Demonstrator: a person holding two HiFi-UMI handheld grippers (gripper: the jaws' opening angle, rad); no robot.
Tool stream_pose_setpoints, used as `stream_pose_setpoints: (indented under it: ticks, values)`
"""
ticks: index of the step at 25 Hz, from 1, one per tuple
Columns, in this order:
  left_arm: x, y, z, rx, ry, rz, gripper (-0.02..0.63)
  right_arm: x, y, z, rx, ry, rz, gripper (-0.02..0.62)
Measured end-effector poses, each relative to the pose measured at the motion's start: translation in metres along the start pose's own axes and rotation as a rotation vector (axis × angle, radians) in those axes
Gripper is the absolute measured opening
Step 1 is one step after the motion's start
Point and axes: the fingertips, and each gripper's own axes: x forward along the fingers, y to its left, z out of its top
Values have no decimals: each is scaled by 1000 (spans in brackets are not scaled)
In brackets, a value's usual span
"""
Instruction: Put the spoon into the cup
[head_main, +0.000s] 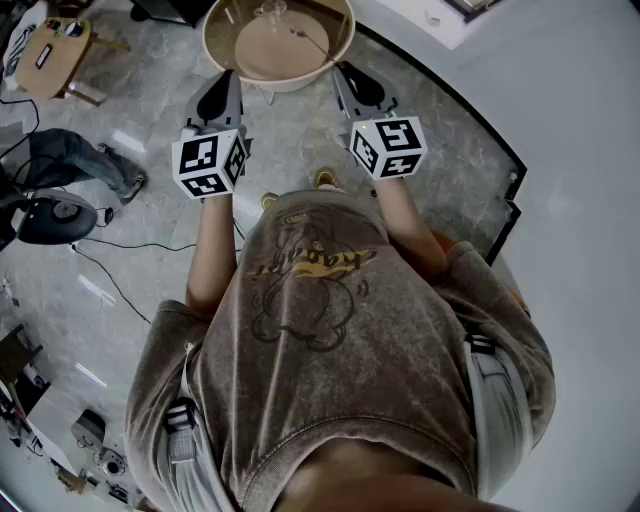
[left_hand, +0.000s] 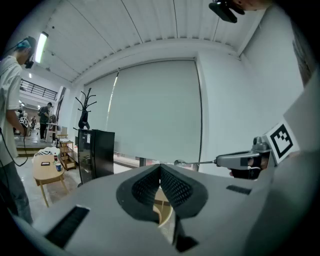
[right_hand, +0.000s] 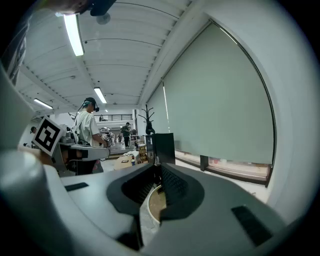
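A round tan table (head_main: 225, 50) stands in front of me, with a clear glass cup (head_main: 272, 12) at its far side. My right gripper (head_main: 340, 68) is shut on a thin metal spoon (head_main: 310, 45) that reaches out over the table top. In the left gripper view the spoon (left_hand: 195, 163) sticks out level from the right gripper (left_hand: 217, 161), bowl end leftward. My left gripper (head_main: 228, 74) hovers at the table's near left rim. Its pads (left_hand: 172, 187) meet at the tip with nothing between them. In the right gripper view the pads (right_hand: 172, 185) are closed at the tip.
A small wooden table (head_main: 55, 50), a black stool (head_main: 55, 215) and cables lie on the floor to the left. A white wall (head_main: 580, 150) runs along the right. A black cabinet (left_hand: 95, 152) and a coat rack (left_hand: 85, 107) stand ahead. Other people (right_hand: 90, 127) work nearby.
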Motion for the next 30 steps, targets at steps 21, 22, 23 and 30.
stream_pose_setpoints:
  ticks: [21,22,23,30]
  values:
    - [-39,13,-24,29,13,-89,17,-25,49,-22,32,-34,-55,57]
    - [-42,15,-24,26,14,-91,17,-25,51,-23,37,-35,-60,57]
    - [-43,18,-24,23,15,-92,17,-24,53,-23,40,-36,-64,57]
    - [-28,35,-20,20,11,-85,17,0,51,-20,42,-41,-64,57]
